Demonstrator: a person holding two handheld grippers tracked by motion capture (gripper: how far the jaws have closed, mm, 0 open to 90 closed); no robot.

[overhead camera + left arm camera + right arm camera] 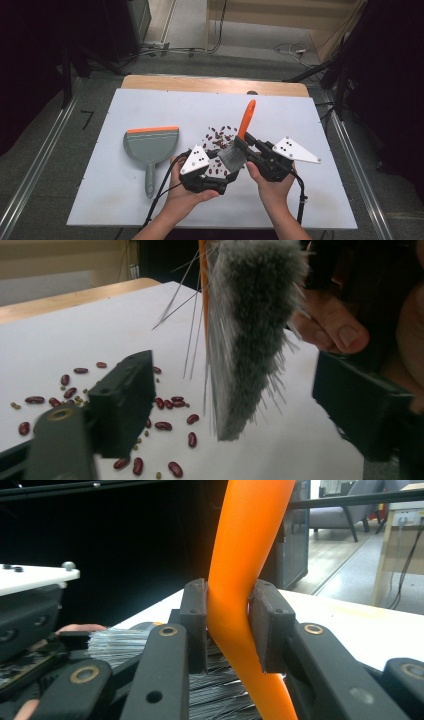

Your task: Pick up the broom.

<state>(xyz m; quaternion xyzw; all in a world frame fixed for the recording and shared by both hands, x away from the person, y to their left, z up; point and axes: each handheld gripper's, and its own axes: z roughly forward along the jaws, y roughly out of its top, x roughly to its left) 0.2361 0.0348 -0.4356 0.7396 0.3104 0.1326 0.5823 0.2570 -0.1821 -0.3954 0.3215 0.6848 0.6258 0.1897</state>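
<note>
Right gripper [227,630] clamps the orange plastic handle of a grey-bristled hand brush [239,141] above the white table [320,200]. Left gripper [230,405] stands open around its bristles, not pressing them. Red kidney beans [220,136] lie scattered beneath, a grey dustpan [151,147] well to their left.

place: lab or test room | signs: white table [150,102] on grey carpet – floor rails [30,165], loose cables [290,49] beyond the grippers

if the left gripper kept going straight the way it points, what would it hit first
Most likely the grey bristles of the brush, which hang between the left gripper's open jaws, just ahead. Depth is hard to judge; past them come the right-hand fingers.
</note>
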